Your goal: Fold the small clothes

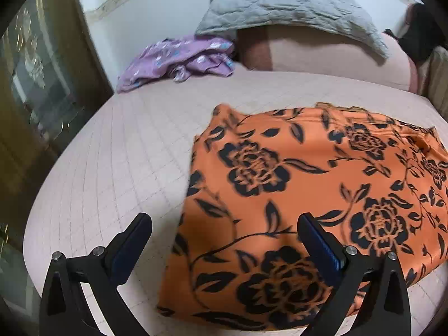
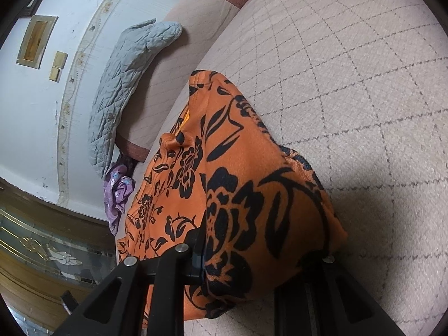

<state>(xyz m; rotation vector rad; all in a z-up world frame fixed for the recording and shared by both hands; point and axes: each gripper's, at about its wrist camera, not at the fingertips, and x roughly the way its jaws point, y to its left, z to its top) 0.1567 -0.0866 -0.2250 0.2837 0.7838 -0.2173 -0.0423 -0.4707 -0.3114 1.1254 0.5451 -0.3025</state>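
Observation:
An orange garment (image 1: 294, 184) with black flowers lies folded flat on the pale checked bed cover. In the left wrist view my left gripper (image 1: 224, 221) hovers open over the garment's near left edge, its blue-padded fingers (image 1: 319, 240) wide apart with nothing pinched between them. In the right wrist view the same garment (image 2: 246, 196) is bunched up and draped over my right gripper (image 2: 260, 254), which is shut on a fold of it. The cloth hides the fingertips.
A crumpled purple garment (image 1: 179, 61) lies at the far left of the bed by the wall. A grey quilted pillow (image 1: 285, 11) rests on a pink bolster (image 1: 322, 56). A dark wooden cabinet with glass (image 1: 36, 84) stands to the left of the bed.

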